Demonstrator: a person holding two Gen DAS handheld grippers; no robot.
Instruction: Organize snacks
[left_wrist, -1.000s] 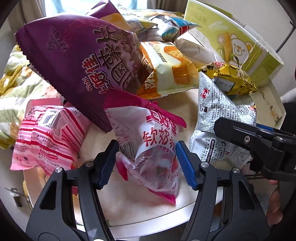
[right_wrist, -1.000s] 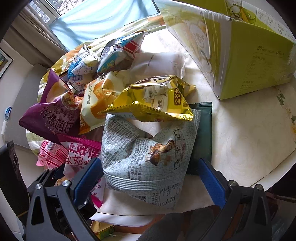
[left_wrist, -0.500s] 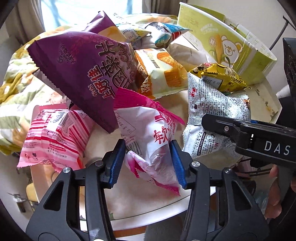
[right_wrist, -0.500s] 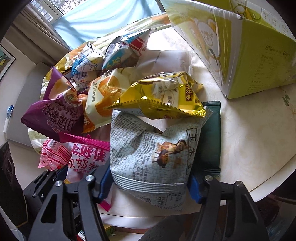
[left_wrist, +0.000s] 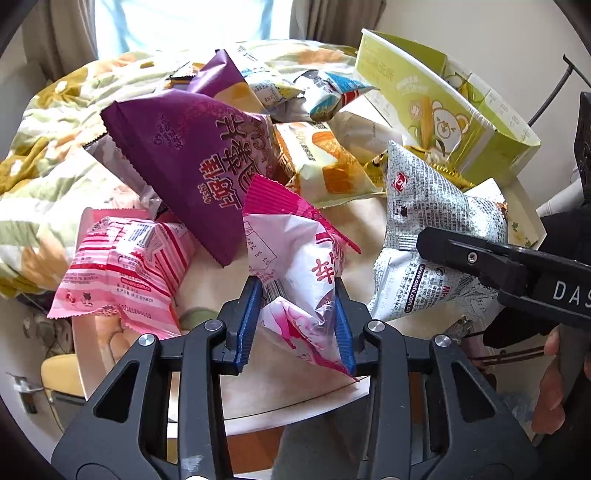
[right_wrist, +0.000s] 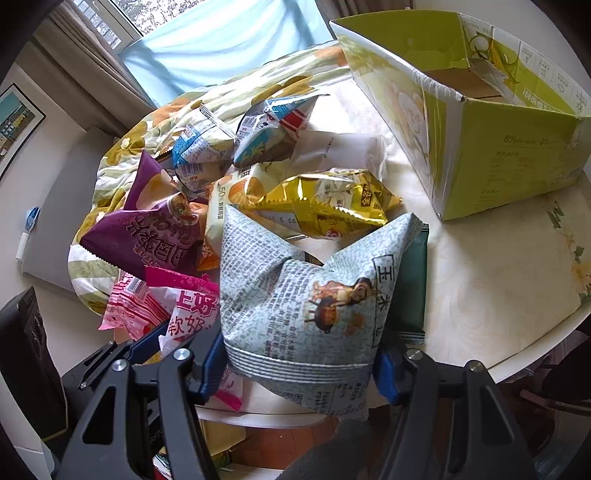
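Observation:
My left gripper (left_wrist: 297, 328) is shut on a pink and white candy bag (left_wrist: 295, 266) and holds it tilted above the round table (left_wrist: 288, 398). My right gripper (right_wrist: 299, 363) is shut on the lower end of a grey newsprint-pattern snack bag (right_wrist: 306, 299), which is lifted off the table. That bag also shows in the left wrist view (left_wrist: 428, 206), with the right gripper's arm across it. The pink bag shows in the right wrist view (right_wrist: 188, 310) at the lower left.
A pile of snacks lies behind: a purple bag (left_wrist: 192, 158), a pink striped pack (left_wrist: 122, 269), an orange bag (left_wrist: 325, 162), a gold bag (right_wrist: 325, 203), a dark green pack (right_wrist: 413, 284). An open green cardboard box (right_wrist: 491, 147) stands at the right. A floral cloth (left_wrist: 44, 177) lies left.
Both grippers have closed on their bags and lifted them. The pink bag and the grey bag have risen and tilted, and both views have pulled back from the table.

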